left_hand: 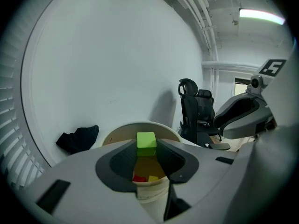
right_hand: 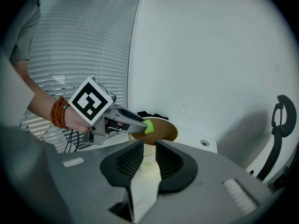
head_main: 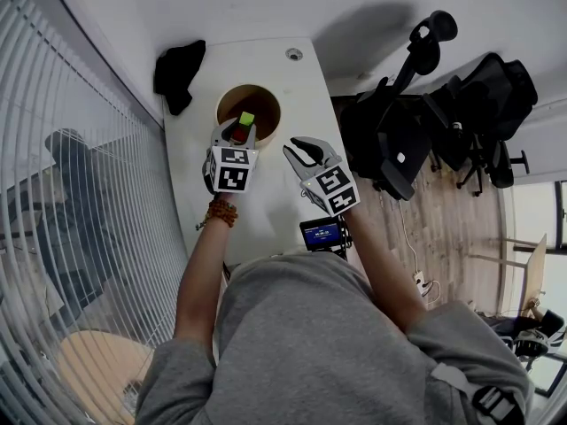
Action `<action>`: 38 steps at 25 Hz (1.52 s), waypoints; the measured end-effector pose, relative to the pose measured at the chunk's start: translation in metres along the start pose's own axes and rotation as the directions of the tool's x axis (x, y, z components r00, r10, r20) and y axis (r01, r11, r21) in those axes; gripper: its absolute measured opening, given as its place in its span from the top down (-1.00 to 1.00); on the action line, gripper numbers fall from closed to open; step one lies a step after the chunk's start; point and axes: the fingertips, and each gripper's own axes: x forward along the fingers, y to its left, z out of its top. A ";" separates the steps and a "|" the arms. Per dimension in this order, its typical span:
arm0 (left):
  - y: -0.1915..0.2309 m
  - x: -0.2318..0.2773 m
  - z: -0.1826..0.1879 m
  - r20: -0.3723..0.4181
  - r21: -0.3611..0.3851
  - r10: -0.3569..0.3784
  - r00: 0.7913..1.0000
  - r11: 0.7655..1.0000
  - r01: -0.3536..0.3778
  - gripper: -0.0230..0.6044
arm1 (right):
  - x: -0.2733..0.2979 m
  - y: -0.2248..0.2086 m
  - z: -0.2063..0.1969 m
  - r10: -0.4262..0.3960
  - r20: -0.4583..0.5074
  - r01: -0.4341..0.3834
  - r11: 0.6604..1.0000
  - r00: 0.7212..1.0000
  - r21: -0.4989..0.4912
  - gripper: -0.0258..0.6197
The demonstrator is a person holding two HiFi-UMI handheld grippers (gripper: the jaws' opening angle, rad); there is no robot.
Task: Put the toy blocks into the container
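A round tan container point(head_main: 232, 103) stands on the white table point(head_main: 288, 104). My left gripper point(head_main: 244, 126) is shut on a green block point(head_main: 246, 119) and holds it over the container's near rim. In the left gripper view the green block point(left_hand: 146, 143) sits between the dark pads, with the container point(left_hand: 122, 130) behind and below it. A red block point(left_hand: 139, 178) and a yellow block point(left_hand: 153, 178) lie inside. My right gripper point(head_main: 302, 154) hovers to the right of the container, open and empty. The right gripper view shows a bare gap between its pads point(right_hand: 127, 161) and the green block point(right_hand: 148, 126) at the container's rim point(right_hand: 163, 130).
A black cloth point(head_main: 180, 73) lies at the table's far left corner. Black office chairs point(head_main: 416, 122) stand to the right of the table. A small device with a blue screen point(head_main: 321, 233) sits at the near table edge. Window blinds point(head_main: 53, 149) run along the left.
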 end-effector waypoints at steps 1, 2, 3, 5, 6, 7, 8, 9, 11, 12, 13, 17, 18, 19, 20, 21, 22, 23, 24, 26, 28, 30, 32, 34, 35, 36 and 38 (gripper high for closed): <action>0.000 0.001 -0.001 -0.002 0.002 -0.002 1.000 1.000 0.002 0.51 | 0.000 0.000 0.000 0.001 0.000 -0.001 1.000 1.000 0.000 0.64; 0.000 0.001 -0.002 -0.004 0.004 -0.002 1.000 1.000 0.002 0.51 | 0.000 0.000 0.000 0.001 -0.001 -0.001 1.000 1.000 0.000 0.64; 0.000 0.001 -0.002 -0.005 0.006 -0.002 1.000 1.000 0.002 0.51 | 0.000 0.000 0.000 0.002 -0.001 -0.002 1.000 1.000 0.000 0.64; 0.000 0.002 -0.002 -0.003 0.011 0.000 1.000 1.000 0.000 0.51 | 0.001 0.001 0.000 0.004 -0.003 -0.004 1.000 1.000 -0.001 0.64; 0.000 0.001 -0.002 0.000 0.013 0.000 1.000 1.000 0.000 0.51 | 0.001 0.001 -0.001 0.005 -0.003 -0.005 1.000 1.000 -0.001 0.64; 0.000 0.001 -0.002 0.004 0.014 -0.001 1.000 1.000 0.001 0.51 | 0.001 0.001 -0.001 0.006 -0.004 -0.007 1.000 1.000 -0.001 0.64; 0.000 0.001 -0.002 0.010 0.014 -0.003 1.000 1.000 0.003 0.51 | 0.001 0.002 -0.001 0.008 -0.004 -0.008 1.000 1.000 -0.001 0.64; 0.000 0.000 -0.002 0.014 0.015 -0.004 1.000 1.000 0.004 0.49 | 0.001 0.002 0.000 0.008 -0.004 -0.008 1.000 1.000 -0.002 0.64; 0.000 -0.001 -0.002 0.017 0.018 -0.004 1.000 1.000 0.004 0.40 | 0.001 0.003 0.000 0.009 -0.005 -0.009 1.000 1.000 -0.002 0.64; 0.000 0.000 -0.002 0.015 0.020 -0.003 1.000 1.000 0.003 0.40 | 0.001 0.003 0.000 0.010 -0.005 -0.010 1.000 1.000 -0.002 0.64; 0.000 0.000 -0.002 0.013 0.021 -0.002 1.000 1.000 0.002 0.40 | 0.001 0.002 0.000 0.010 -0.005 -0.010 1.000 1.000 -0.002 0.64; 0.000 0.001 -0.002 0.008 0.023 0.001 1.000 1.000 -0.001 0.41 | 0.002 0.001 0.000 0.011 -0.006 -0.011 1.000 1.000 -0.004 0.64; 0.000 0.001 -0.003 0.009 0.022 0.001 1.000 1.000 -0.001 0.41 | 0.002 0.001 0.000 0.011 -0.006 -0.011 1.000 1.000 -0.004 0.64; 0.000 0.000 -0.003 0.010 0.022 0.001 1.000 1.000 -0.001 0.41 | 0.002 0.001 0.000 0.012 -0.005 -0.012 1.000 1.000 -0.004 0.64; 0.000 0.000 -0.002 0.013 0.020 0.001 1.000 1.000 -0.001 0.41 | 0.002 0.001 0.001 0.011 -0.004 -0.011 1.000 1.000 -0.004 0.64; 0.000 -0.001 -0.002 0.017 0.019 0.002 1.000 1.000 -0.003 0.41 | 0.002 0.001 0.001 0.011 -0.003 -0.011 1.000 1.000 -0.004 0.64; 0.001 -0.002 -0.001 0.022 0.017 0.005 1.000 1.000 -0.005 0.41 | 0.002 0.000 0.002 0.010 -0.003 -0.010 1.000 1.000 -0.004 0.64; 0.002 -0.003 0.000 0.028 0.015 0.008 1.000 1.000 -0.008 0.41 | 0.001 0.000 0.001 0.009 -0.008 -0.009 1.000 1.000 -0.006 0.64; 0.003 -0.004 0.001 0.036 0.012 0.010 0.999 1.000 -0.010 0.41 | 0.001 -0.001 -0.001 0.007 -0.020 -0.008 1.000 1.000 -0.009 0.64; 0.004 -0.008 0.005 0.053 0.010 0.013 0.999 1.000 -0.014 0.41 | 0.000 -0.002 -0.001 0.003 -0.028 -0.004 1.000 1.000 -0.012 0.64; 0.006 -0.013 0.009 0.072 0.010 0.017 0.997 1.000 -0.018 0.41 | 0.001 -0.002 0.009 0.001 0.008 -0.001 1.000 1.000 -0.008 0.64; 0.008 -0.018 0.014 0.093 0.008 0.023 0.995 1.000 -0.024 0.41 | 0.002 -0.004 0.016 -0.002 0.029 0.003 1.000 1.000 -0.007 0.64; 0.010 -0.026 0.020 0.115 0.002 0.038 0.993 0.999 -0.039 0.42 | 0.001 -0.005 0.023 -0.008 0.044 0.009 1.000 0.999 -0.010 0.64; 0.013 -0.033 0.026 0.138 -0.006 0.057 0.989 0.998 -0.057 0.42 | -0.001 -0.006 0.030 -0.013 0.061 0.014 1.000 0.998 -0.015 0.64; 0.014 -0.036 0.030 0.149 -0.010 0.063 0.987 0.998 -0.063 0.42 | -0.001 -0.007 0.035 -0.015 0.071 0.017 1.000 0.997 -0.017 0.64; 0.015 -0.039 0.033 0.160 -0.012 0.067 0.985 0.998 -0.066 0.42 | -0.002 -0.007 0.039 -0.018 0.080 0.020 1.000 0.997 -0.020 0.64; 0.016 -0.044 0.039 0.179 -0.016 0.074 0.981 0.997 -0.072 0.42 | -0.002 -0.007 0.049 -0.025 0.098 0.029 0.999 0.995 -0.034 0.64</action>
